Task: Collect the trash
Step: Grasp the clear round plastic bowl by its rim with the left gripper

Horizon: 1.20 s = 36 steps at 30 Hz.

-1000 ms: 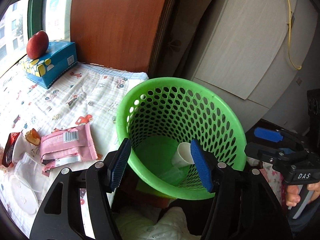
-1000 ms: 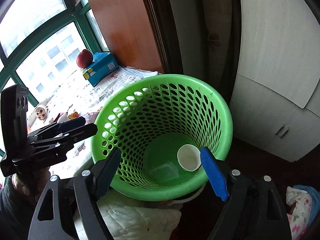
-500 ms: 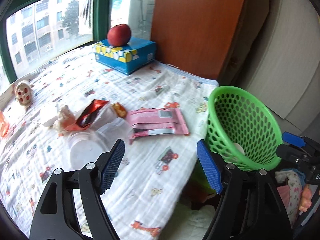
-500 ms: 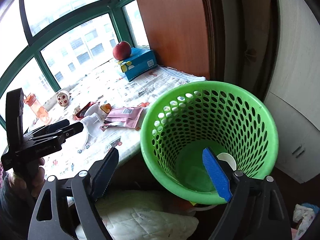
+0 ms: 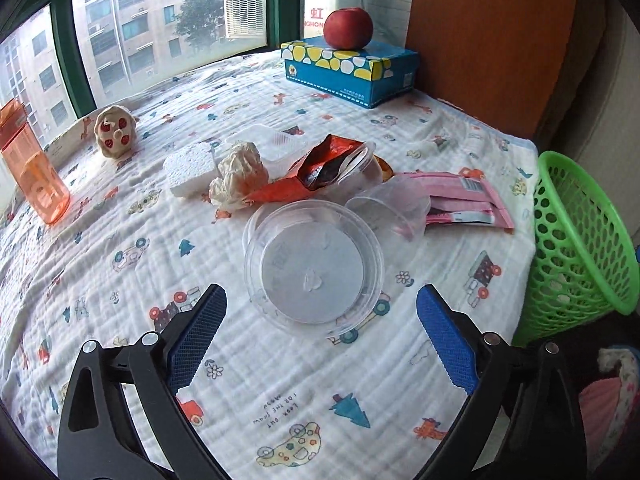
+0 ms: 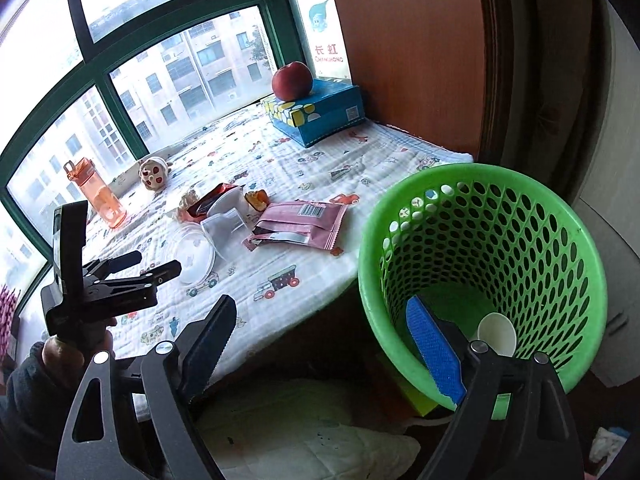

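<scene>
The step in hand looks like reaching for the next piece of trash. The left hand-held gripper (image 5: 318,322) hangs spread and empty, low in the frame, just short of the clear plastic lid (image 5: 314,266) at centre on the worktop (image 5: 120,208). The right hand-held gripper (image 6: 320,336) is also spread, empty, by the green basket (image 6: 576,240) at right, which holds a white cup (image 6: 497,334). Next, the left jaws probably must straddle the lid's rim and close; clear plastic makes its edge hard to judge.

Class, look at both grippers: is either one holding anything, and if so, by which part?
Nothing is held. The left gripper and the right gripper are both open and empty.
</scene>
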{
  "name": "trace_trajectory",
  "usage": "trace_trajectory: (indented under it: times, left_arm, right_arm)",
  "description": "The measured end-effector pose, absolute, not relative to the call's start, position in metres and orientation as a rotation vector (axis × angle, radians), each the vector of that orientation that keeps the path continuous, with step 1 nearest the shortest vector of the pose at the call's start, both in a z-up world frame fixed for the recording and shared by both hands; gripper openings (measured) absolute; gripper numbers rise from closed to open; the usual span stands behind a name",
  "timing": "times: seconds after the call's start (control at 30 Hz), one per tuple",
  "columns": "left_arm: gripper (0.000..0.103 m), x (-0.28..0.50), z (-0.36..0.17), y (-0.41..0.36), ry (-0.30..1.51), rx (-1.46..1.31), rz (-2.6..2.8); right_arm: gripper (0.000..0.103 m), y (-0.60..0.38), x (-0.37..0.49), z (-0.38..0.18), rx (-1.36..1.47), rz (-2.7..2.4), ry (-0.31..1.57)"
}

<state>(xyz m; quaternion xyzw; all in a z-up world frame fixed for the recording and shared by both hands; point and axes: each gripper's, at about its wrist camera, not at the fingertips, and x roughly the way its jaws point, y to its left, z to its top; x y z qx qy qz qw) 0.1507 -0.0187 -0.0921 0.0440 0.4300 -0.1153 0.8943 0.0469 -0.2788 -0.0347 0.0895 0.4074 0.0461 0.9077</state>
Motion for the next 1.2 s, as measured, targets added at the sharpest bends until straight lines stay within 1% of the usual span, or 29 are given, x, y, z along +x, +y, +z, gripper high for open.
trace_trajectory:
  times: [0.27,0.8,0.83,0.9,1.07,1.2]
  left_arm:
    - [0.096,0.158,-0.112,-0.025,0.924,0.117,-0.228]
    - [0.096,0.173,-0.124,-0.036,0.922,0.132,-0.177]
    - [0.096,0.173,-0.125,-0.036,0.922,0.129,-0.177]
    - [0.092,0.173,-0.125,-0.037,0.914,0.132,-0.174]
    - [0.090,0.169,-0.123,-0.035,0.892,0.117,-0.178]
    - [0.089,0.164,-0.111,-0.026,0.850,0.081,-0.173]
  right_arm:
    - [0.084,-0.256,0.059,-0.049,0.135,0.118,0.869]
    - [0.084,-0.243,0.068,-0.060,0.116,0.127,0.887]
    - [0.084,-0.243,0.068,-0.060,0.117,0.127,0.887]
    - [0.084,-0.242,0.068,-0.061,0.116,0.127,0.887]
    - [0.084,-0.243,0.069,-0.062,0.116,0.124,0.884]
    - [0.084,-0.240,0.074,-0.064,0.093,0.116,0.869]
